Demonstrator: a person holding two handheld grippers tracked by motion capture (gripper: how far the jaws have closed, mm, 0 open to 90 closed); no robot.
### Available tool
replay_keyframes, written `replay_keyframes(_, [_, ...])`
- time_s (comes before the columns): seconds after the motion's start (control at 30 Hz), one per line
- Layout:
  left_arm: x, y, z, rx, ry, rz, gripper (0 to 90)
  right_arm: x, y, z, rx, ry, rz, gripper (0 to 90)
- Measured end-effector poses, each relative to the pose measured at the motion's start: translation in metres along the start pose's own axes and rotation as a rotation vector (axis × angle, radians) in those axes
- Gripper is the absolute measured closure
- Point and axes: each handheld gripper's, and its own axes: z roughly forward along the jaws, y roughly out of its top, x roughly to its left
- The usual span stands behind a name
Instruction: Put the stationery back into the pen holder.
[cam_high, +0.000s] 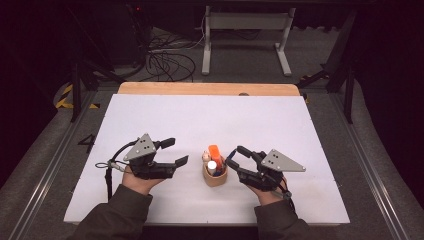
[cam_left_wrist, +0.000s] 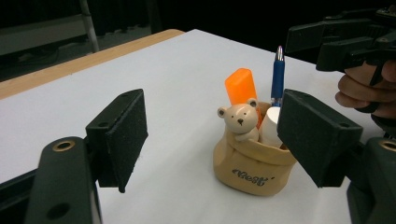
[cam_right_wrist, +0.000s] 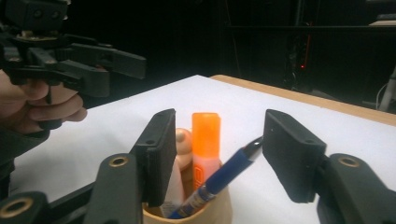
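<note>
Right claw (cam_right_wrist: 212, 154) gaped wide around pen (cam_right_wrist: 219, 179) in holder (cam_left_wrist: 254, 165), nothing gripped. Left claw (cam_left_wrist: 210, 135) wide open, empty. Pen light, stiff, slick; pinch upper barrel.

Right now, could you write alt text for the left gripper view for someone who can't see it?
A tan bear-shaped pen holder stands on a white table, holding an orange marker, a blue pen and a white tube. The left tool frames it, jaws open.

A white-topped table (cam_high: 200, 120) carries one tan pen holder (cam_high: 214, 176).
</note>
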Motion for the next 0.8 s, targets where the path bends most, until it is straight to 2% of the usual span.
replay_keyframes(0.27, [0.008,-0.009,-0.017,-0.002,0.018,-0.016,22.0,-0.011,0.001,-0.010,-0.008,-0.036,0.019,39.3])
replay_keyframes(0.53, [0.016,-0.016,-0.036,-0.008,0.043,-0.001,20.7,-0.023,0.000,-0.020,-0.002,-0.078,0.028,36.7])
replay_keyframes(0.8, [0.019,-0.021,-0.043,-0.013,0.057,-0.001,19.9,-0.033,0.000,-0.029,0.000,-0.100,0.046,32.9])
